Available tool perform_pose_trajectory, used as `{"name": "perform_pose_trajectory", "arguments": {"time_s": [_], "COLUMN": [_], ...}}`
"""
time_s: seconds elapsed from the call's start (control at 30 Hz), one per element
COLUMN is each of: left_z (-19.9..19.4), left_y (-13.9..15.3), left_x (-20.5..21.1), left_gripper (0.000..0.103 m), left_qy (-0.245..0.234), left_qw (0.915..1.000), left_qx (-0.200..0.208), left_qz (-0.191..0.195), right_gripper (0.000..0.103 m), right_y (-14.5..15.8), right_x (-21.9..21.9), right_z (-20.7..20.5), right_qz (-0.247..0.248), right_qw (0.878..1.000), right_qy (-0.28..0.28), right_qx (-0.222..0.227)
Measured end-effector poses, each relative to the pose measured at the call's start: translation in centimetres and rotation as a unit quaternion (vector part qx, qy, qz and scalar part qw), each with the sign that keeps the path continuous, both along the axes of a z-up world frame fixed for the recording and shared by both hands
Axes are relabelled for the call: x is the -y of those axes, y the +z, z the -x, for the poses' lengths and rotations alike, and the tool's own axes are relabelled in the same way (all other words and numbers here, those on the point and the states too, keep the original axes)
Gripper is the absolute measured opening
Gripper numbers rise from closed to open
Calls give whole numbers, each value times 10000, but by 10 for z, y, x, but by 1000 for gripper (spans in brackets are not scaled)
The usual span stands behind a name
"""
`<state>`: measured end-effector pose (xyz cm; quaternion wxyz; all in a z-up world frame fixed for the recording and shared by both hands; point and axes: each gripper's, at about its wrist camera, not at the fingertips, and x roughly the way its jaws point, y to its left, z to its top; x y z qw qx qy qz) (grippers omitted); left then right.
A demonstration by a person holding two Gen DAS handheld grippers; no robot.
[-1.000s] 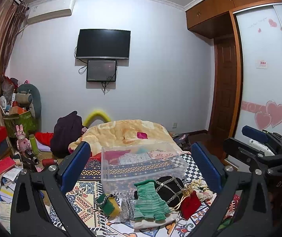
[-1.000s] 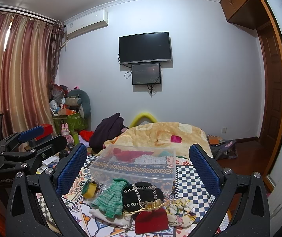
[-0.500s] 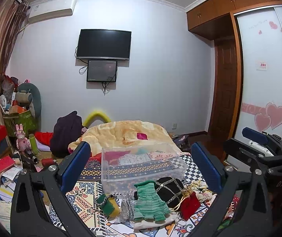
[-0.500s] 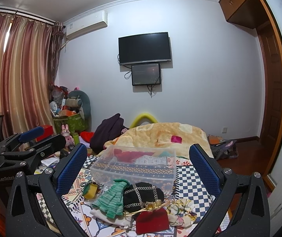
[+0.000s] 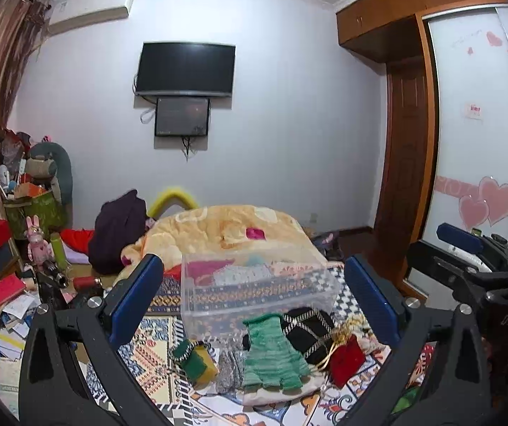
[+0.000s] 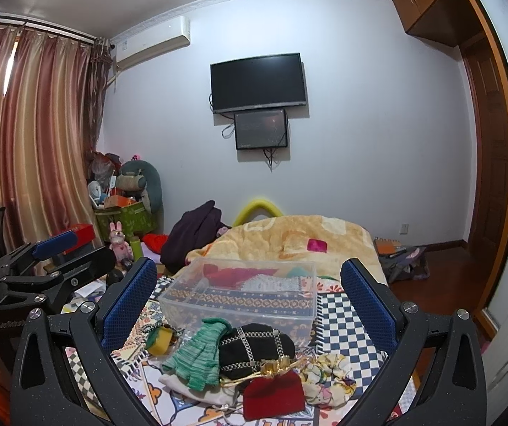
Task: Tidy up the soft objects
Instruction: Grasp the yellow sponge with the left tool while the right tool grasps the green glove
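Both the left claw [image 5: 254, 298] and the right claw [image 6: 248, 294] are wide and hold nothing. To start well, one should go down on the green glove [image 6: 197, 353] at the bed's near edge, then carry it into the clear box [image 6: 243, 293].

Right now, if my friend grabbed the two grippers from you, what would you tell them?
Left gripper: open, holding nothing. Right gripper: open, holding nothing; both are above the bed.
Clear box sits on the patterned bed cover, with nothing visible inside.
In front of the box lie the green glove, black pouch, red pouch, scrunchie and a green and yellow sponge.
Done: nothing sorted yet. Left: all the soft things are still out.
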<state>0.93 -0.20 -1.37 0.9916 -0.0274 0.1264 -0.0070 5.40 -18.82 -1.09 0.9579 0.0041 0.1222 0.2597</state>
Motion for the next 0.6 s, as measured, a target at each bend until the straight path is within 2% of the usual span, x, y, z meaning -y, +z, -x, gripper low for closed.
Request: {"name": "perform_pose_trajectory", "arguments": {"time_s": [0.2, 0.33, 0.47, 0.6], "left_z": [-15, -26, -38, -49], "left_y": [-30, -58, -80, -98], "left_x": [-10, -22, -36, -51], "left_gripper": [103, 103, 85, 76], "left_qy": [-28, 91, 254, 408], "left_qw": [9984, 9954, 9908, 9870], "left_qx": [-558, -955, -1325, -1546], "left_qz": [62, 70, 57, 134], "right_gripper": [103, 96, 89, 76], "right_y": [-24, -46, -65, -77], "right_x": [0, 1, 4, 5], "right_z": [-13, -24, -35, -44], "right_qz": [193, 339, 377, 376], "right_qw": [9993, 9969, 9928, 9876], "right_qy": [5, 72, 139, 217], "right_qx": [-309, -709, -1132, -1505]}}
